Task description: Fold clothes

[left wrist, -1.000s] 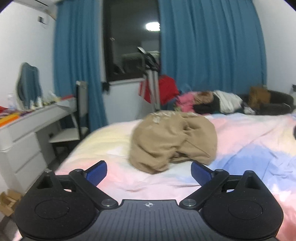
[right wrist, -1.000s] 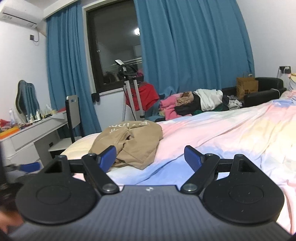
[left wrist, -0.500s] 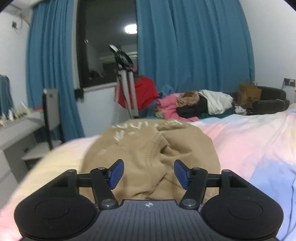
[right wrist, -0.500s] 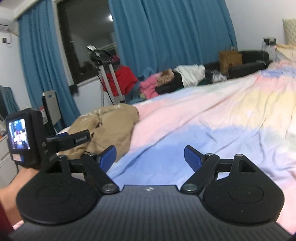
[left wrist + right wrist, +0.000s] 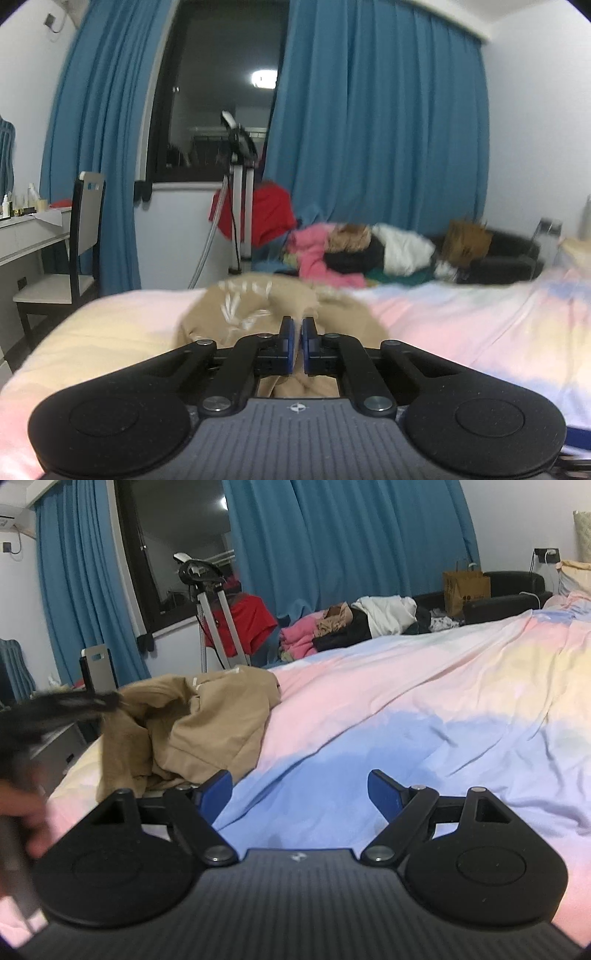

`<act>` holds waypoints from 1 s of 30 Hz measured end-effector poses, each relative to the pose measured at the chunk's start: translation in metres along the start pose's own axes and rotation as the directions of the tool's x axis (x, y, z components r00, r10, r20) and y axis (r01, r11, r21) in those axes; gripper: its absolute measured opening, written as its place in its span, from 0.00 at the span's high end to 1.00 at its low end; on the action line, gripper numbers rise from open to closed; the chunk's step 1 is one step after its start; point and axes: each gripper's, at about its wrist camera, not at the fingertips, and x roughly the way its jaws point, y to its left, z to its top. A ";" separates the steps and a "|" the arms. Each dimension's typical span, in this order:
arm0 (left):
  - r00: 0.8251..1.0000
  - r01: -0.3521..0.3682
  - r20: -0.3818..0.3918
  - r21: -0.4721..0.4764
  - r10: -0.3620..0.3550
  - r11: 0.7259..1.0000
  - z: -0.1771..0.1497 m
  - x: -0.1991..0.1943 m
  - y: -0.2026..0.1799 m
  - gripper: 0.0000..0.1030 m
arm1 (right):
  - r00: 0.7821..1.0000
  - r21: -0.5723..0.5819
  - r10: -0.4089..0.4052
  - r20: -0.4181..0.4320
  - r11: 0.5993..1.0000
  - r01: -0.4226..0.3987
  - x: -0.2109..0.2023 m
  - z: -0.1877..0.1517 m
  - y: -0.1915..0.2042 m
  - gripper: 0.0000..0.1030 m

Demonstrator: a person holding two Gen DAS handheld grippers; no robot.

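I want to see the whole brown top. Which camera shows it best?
The right wrist view: the brown top lies crumpled on the bed, nearly all visible. In the left wrist view the shut left gripper hides its lower part.

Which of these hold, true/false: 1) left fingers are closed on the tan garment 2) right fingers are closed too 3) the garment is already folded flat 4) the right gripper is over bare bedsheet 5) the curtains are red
1. True. The left gripper has its fingers nearly together, pinching the tan garment.
2. False. The right gripper is wide open and holds nothing.
3. False. The tan garment lies in a crumpled heap, partly lifted on its left side.
4. True. Between the right fingers only the pastel bedsheet shows; the garment sits to their left.
5. False. The curtains are blue; the red item is cloth draped by the stand.
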 end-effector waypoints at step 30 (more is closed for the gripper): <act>0.986 0.132 0.124 -0.146 -0.114 0.980 0.020 -0.225 0.039 0.96 | 0.931 -0.322 0.319 -0.177 0.875 -0.361 -0.041 -0.027 0.085 0.41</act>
